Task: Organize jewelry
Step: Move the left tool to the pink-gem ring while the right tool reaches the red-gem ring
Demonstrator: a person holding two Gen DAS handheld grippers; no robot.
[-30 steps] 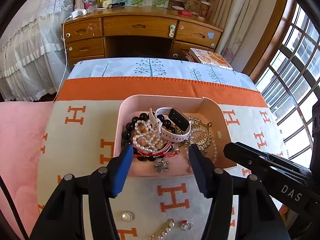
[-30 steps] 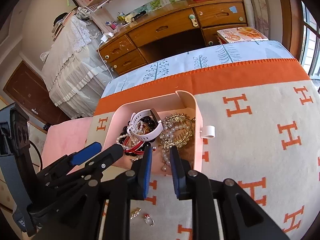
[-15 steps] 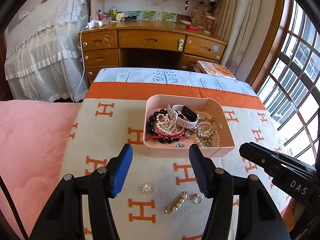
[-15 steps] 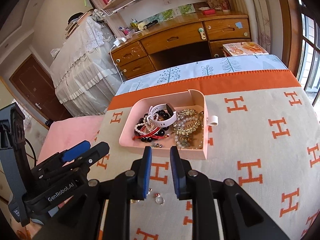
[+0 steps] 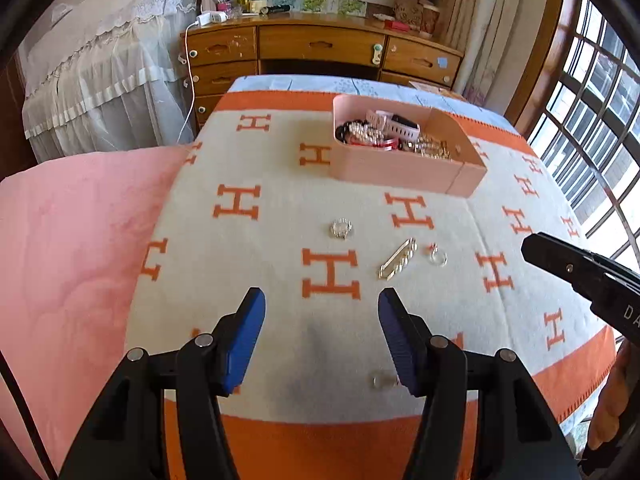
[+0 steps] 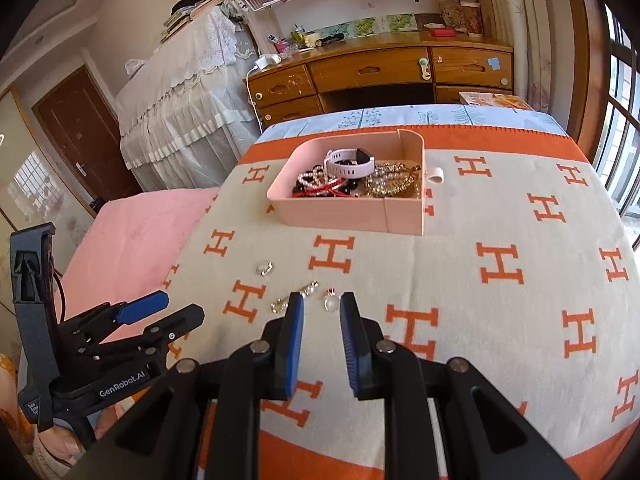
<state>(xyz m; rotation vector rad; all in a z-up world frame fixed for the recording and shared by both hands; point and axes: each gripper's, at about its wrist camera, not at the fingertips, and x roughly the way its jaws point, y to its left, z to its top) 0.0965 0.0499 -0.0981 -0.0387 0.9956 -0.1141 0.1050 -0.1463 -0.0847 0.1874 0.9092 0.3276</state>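
blanket (image 6: 500,208) bears a ring (image 6: 331,302) just beyond the right gripper (image 6: 321,300)'s narrowly parted, empty fingers.

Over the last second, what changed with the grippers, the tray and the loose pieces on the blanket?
Both grippers pulled back from the pink tray: it now sits farther off in both views, and more blanket shows. The left gripper is half open and empty, as before; the right gripper keeps its narrow gap, holding nothing. Nothing was taken or released. The round brooch, pearl clip and ring lie where they were.
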